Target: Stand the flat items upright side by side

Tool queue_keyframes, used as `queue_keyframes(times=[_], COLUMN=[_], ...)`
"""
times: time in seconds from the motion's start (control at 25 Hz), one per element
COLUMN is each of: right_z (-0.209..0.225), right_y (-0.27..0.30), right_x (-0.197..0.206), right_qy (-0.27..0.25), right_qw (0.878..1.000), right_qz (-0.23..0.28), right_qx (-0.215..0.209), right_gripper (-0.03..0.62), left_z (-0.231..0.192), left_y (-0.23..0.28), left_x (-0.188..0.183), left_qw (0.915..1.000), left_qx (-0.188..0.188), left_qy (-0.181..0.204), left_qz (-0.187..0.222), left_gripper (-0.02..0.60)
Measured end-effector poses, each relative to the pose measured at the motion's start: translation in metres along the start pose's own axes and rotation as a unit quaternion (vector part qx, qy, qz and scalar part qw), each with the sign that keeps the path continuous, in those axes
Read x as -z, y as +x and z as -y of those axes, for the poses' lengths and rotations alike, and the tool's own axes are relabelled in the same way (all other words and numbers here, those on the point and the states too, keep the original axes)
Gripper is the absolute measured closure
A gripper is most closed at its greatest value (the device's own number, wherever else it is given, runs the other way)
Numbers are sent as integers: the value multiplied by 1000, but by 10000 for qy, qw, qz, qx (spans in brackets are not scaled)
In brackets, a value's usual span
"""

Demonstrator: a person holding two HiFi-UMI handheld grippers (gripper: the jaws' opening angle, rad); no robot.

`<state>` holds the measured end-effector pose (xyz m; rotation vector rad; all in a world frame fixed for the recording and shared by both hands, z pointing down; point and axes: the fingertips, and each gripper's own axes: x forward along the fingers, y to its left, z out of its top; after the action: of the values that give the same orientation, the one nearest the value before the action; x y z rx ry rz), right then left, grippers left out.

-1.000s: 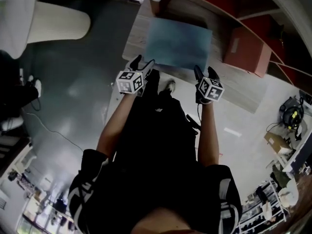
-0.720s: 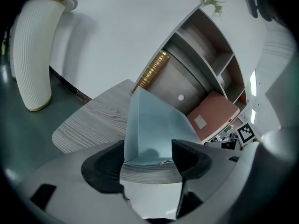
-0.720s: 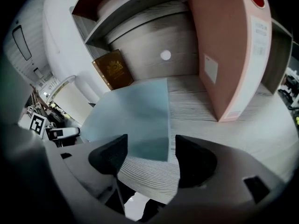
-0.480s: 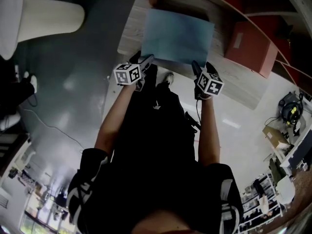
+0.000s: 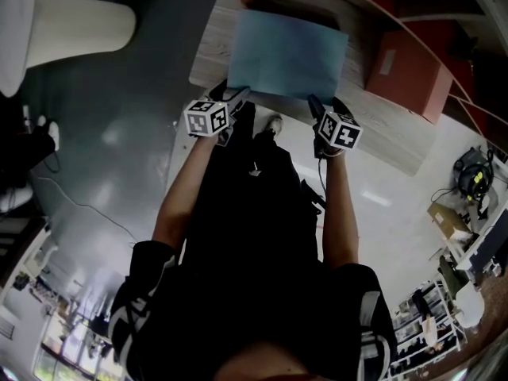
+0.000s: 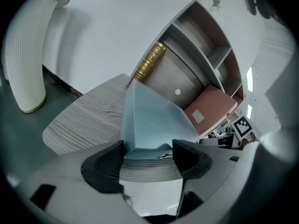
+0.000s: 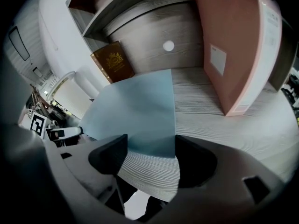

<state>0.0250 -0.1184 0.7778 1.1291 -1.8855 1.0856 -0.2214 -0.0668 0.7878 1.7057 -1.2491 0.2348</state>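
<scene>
Grey floor (image 5: 119,157), wooden shelf (image 5: 389,137), folder (image 5: 290,54) between left gripper's (image 6: 148,154) opening, right gripper's (image 7: 150,155) parted jaws

Wood-grain shelf board (image 7: 210,120): blue flat item (image 7: 135,111) lies just ahead of right gripper (image 7: 149,158); pink box (image 7: 233,50) upright farther right; brown book (image 7: 112,62) at the back.

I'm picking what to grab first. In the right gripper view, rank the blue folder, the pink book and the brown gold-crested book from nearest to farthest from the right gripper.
1. Blue folder, lying flat just ahead of the right gripper.
2. Pink book, standing to the right.
3. Brown book, upright at the back left.
</scene>
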Motion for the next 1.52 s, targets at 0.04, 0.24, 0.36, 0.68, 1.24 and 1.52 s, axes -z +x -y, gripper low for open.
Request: queue_keyframes(times=[0.04,0.24,0.36,0.68,1.24,1.52], right_z=[0,-1,-1,-1,21,32], right_y=[0,-2,-4,-11,-34,-47], right_x=[0,-2,-4,-4,-8,-12], right_qy=[25,120,232,635,996,866], right_qw=[10000,9998,9991,9922,9792,9784], right_qz=[14,99,147,355,825,929], right_qx=[-19,-143,-323,-1015,-1564,-1634], right_gripper=[270,270,269,267,269,323], left_z=[1,7,14,52,157,209], left_y=[-1,-7,-18,-52,-85,-85], left_x=[-2,-11,-21,-49,-90,-98], left_qw=[10000,9999,9995,9966,9837,9757], left_qx=[-29,-77,-101,-87,110,264], left_qy=[34,112,82,267,1056,1547], left_qz=[10,83,274,776,1454,1532], left_gripper=[262,262,264,264,264,264])
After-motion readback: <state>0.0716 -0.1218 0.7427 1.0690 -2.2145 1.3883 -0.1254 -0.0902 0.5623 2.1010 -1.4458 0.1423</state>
